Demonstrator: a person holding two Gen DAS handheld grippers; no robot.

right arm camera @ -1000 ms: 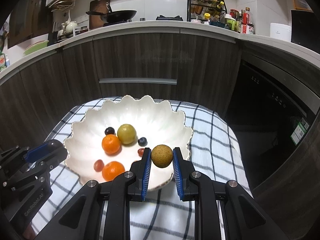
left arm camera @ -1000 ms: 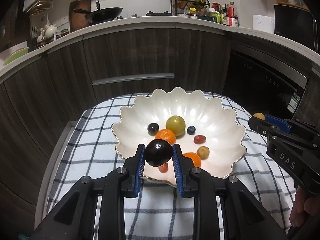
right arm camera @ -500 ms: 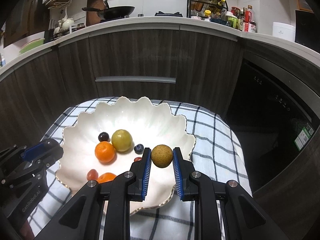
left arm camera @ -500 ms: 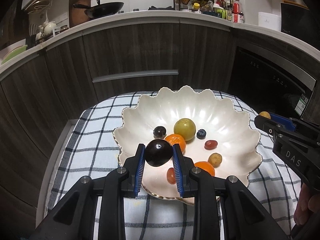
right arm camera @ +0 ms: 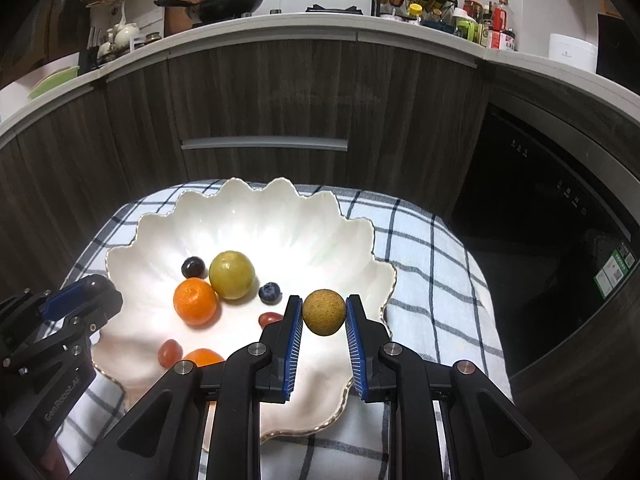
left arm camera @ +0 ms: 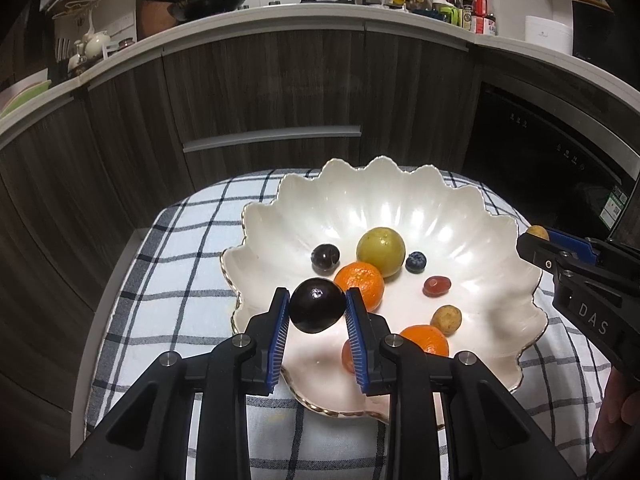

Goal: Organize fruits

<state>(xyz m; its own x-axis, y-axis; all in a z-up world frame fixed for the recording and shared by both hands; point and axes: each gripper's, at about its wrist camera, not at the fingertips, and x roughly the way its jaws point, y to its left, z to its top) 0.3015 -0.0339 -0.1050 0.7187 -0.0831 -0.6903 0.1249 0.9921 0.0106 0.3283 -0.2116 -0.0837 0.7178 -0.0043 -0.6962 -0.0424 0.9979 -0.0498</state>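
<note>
Left gripper [left arm camera: 317, 311] pinches dark plum [left arm camera: 317, 310], right gripper [right arm camera: 323, 313] pinches tan fruit [right arm camera: 323, 312], both over bowl [right arm camera: 320, 216] near rim. Risk: round fruit dropped from height rolls, knocks orange [right arm camera: 195, 301] or hops rim.

"das" stands on the right gripper [left arm camera: 536, 240]; "genrobot.ai" stands on the left gripper's [right arm camera: 86, 292] body.

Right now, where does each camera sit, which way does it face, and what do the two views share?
Left wrist: rides the left gripper, looking forward and down at the scalloped white bowl; its fingers clamp a dark plum; the right gripper enters at right.
Right wrist: rides the right gripper, facing the same way; its fingers clamp a tan round fruit; the left gripper enters at left.
Shared: bowl, yellow-green fruit, checked cloth, dark cabinets.
</note>
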